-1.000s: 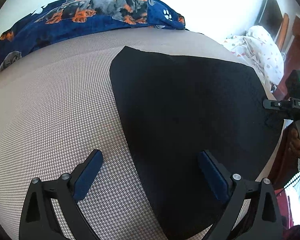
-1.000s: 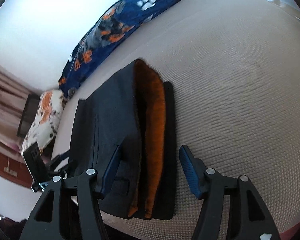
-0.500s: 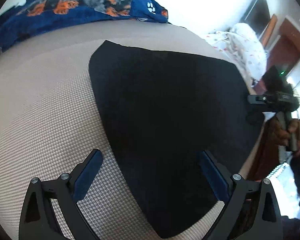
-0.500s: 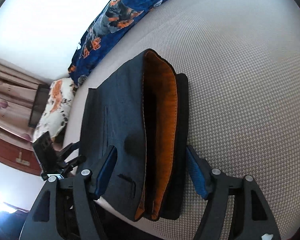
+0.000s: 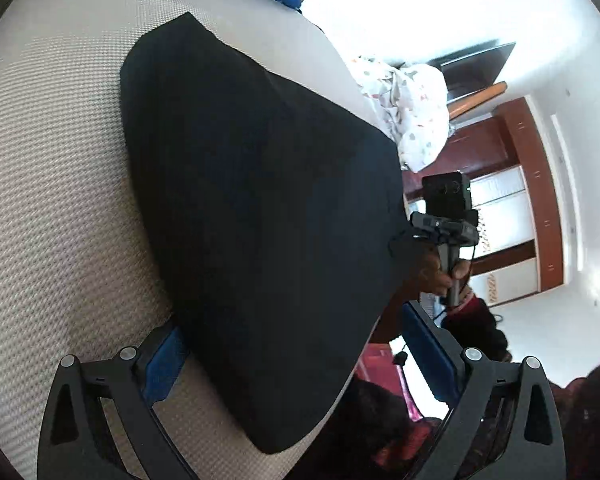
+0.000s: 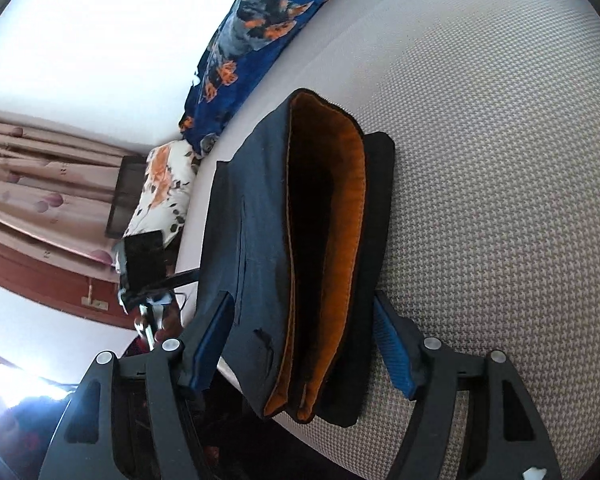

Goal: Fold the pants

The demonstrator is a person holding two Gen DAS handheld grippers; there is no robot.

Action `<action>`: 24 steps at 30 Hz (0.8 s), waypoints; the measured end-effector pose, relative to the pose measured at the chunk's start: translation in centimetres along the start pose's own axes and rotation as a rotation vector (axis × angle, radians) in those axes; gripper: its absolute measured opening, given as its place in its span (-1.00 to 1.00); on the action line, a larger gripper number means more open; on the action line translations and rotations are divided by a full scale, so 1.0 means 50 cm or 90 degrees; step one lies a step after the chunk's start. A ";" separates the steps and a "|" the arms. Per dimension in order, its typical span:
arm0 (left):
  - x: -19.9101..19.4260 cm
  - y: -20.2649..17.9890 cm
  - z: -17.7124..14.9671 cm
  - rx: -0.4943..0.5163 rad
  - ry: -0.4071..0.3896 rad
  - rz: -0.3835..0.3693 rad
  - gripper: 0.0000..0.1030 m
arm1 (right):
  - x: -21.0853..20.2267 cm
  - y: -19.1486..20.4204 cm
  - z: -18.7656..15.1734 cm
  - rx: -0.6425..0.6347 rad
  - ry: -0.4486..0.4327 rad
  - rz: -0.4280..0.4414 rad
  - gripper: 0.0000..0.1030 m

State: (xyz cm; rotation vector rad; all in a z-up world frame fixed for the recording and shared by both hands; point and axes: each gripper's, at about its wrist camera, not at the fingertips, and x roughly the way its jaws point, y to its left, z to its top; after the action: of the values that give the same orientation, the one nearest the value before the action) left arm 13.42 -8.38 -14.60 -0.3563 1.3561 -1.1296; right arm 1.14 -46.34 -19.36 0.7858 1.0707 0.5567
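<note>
The folded dark pants (image 5: 260, 208) lie on the beige houndstooth bed. In the right wrist view the pants (image 6: 260, 240) show the waistband end with its orange lining (image 6: 340, 248). My left gripper (image 5: 296, 344) is open, its jaws straddling the near folded corner of the pants by the bed edge. My right gripper (image 6: 304, 336) is open, its jaws on either side of the waistband end, low over the cloth. Each gripper shows in the other's view, the right one (image 5: 444, 224) and the left one (image 6: 144, 268), at opposite ends of the pants.
A blue blanket (image 6: 268, 28) with orange prints lies along the far side of the bed. A white patterned pillow (image 5: 412, 108) and a floral pillow (image 6: 164, 188) sit by the bed edges. Brown wooden furniture (image 5: 520, 200) stands beyond. The bed edge runs close under both grippers.
Both grippers have moved in and down onto the pants' ends, jaws now straddling the cloth. The left view has swung right, towards the bed edge and room.
</note>
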 end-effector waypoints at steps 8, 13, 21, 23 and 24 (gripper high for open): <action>0.026 -0.007 0.028 -0.017 -0.011 0.000 0.88 | 0.013 0.001 0.005 0.006 0.007 0.045 0.34; 0.032 -0.025 0.004 0.026 -0.031 0.038 0.87 | 0.024 0.008 0.011 0.004 0.020 0.027 0.31; 0.012 -0.010 -0.015 0.029 -0.037 0.099 0.08 | 0.007 -0.006 0.021 0.031 0.054 -0.069 -0.27; 0.008 0.006 -0.017 0.017 -0.035 0.089 0.01 | 0.002 -0.001 0.023 0.027 0.053 -0.091 -0.10; 0.008 0.007 -0.017 0.016 -0.032 0.087 0.01 | 0.003 0.001 0.023 0.021 0.061 -0.092 -0.05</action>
State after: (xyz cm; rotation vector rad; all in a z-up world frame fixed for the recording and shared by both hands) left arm 12.74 -8.19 -15.35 -0.2684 1.3022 -1.0173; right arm 2.24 -46.52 -19.10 0.7102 1.2178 0.4587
